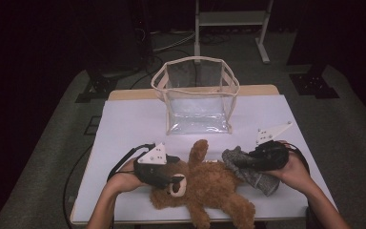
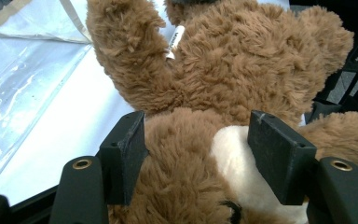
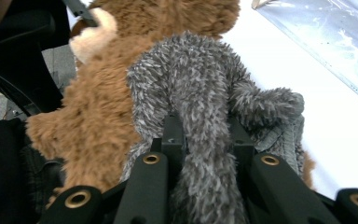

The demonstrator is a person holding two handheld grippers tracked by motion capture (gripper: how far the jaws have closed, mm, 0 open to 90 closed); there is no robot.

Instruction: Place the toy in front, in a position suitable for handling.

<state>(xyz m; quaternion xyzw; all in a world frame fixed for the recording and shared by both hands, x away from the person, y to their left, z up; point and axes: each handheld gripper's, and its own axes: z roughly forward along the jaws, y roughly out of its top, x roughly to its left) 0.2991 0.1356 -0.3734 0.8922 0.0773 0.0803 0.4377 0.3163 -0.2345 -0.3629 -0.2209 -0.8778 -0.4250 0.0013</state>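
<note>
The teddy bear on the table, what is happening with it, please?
A person works at a table with a gripper in each hand. The left gripper is closed on the head of a brown teddy bear, which lies on the white surface. The right gripper grips a grey fuzzy cloth beside the bear's body. A clear plastic bag stands open behind them.

High view: fixed above the person's side of the table (image 1: 124, 119), facing fwd and down; takes in the whole top, far edge incl., plus floor beyond. Left gripper view: rides the left gripper (image 2: 196, 154), very near, looking along its jaws across the brown teddy bear (image 2: 233, 70) toward the clear bag (image 2: 23, 84). Right gripper view: on the right gripper (image 3: 205, 140), equally close, facing the grey plush sock (image 3: 191, 79). All three share bear, bag and white top.
</note>
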